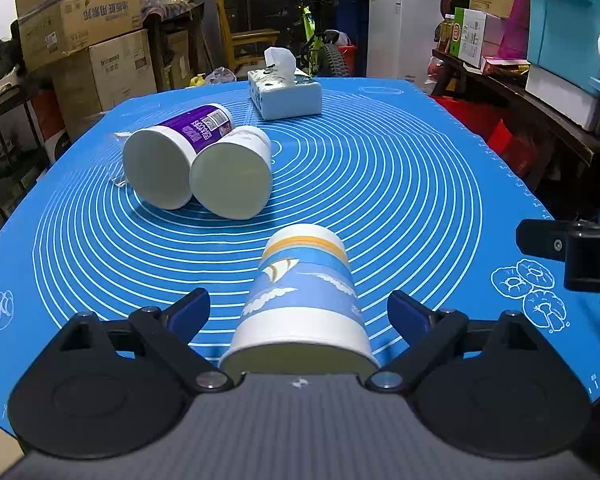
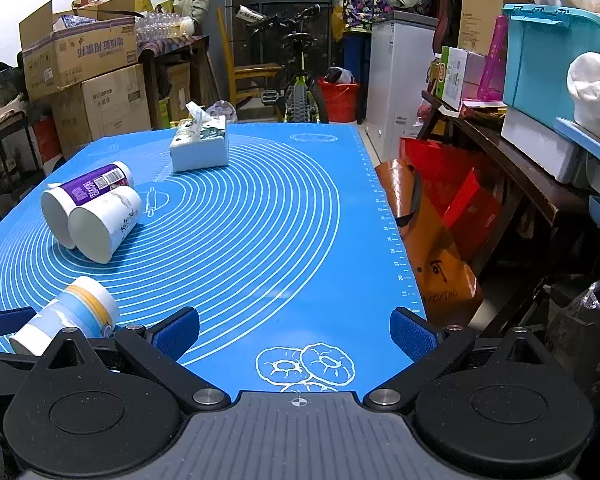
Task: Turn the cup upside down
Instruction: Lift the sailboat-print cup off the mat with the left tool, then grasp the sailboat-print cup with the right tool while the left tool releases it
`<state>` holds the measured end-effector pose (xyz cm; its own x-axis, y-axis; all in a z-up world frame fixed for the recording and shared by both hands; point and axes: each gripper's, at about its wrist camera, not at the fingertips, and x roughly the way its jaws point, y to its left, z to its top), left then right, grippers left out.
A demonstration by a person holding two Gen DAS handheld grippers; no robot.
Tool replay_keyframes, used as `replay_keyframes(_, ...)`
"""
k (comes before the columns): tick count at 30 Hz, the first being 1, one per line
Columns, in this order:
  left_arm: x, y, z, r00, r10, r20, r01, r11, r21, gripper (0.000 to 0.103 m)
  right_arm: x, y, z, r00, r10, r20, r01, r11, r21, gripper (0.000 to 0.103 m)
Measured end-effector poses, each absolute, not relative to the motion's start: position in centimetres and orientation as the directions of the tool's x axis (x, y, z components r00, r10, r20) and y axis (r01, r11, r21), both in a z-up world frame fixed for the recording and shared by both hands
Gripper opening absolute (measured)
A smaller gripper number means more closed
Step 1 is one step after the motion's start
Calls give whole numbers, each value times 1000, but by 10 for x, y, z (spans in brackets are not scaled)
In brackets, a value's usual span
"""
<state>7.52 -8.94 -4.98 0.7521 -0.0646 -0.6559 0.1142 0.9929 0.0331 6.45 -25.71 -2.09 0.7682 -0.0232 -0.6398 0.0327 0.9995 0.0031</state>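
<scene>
A blue-and-white paper cup [image 1: 304, 300] with an orange band lies on its side on the blue mat [image 1: 420, 200], its mouth toward the camera and its base pointing away. My left gripper [image 1: 300, 312] is open, its fingers on either side of the cup without touching it. The same cup [image 2: 68, 312] shows at the lower left of the right wrist view, between the left gripper's blue pads. My right gripper [image 2: 296, 332] is open and empty above the mat's near right part.
Two more cups lie on their sides touching each other: a purple-labelled one [image 1: 172, 160] and a white one [image 1: 236, 176]. A tissue box [image 1: 286, 94] stands at the back of the mat. The table's right edge [image 2: 392, 240] drops to bags and shelves.
</scene>
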Motion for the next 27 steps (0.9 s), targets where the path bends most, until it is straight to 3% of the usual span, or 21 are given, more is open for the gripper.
replay_keyframes(13,70,-85,-39,764,-70,-641,109,994,21,95,62,-258,-18,767,-21,-641,36,999,10,101)
replay_keyframes(27,48,-18,0,795,-41,-605,18,999,-44,95,69,-213,14,749,131,-650,-102,991,83,101)
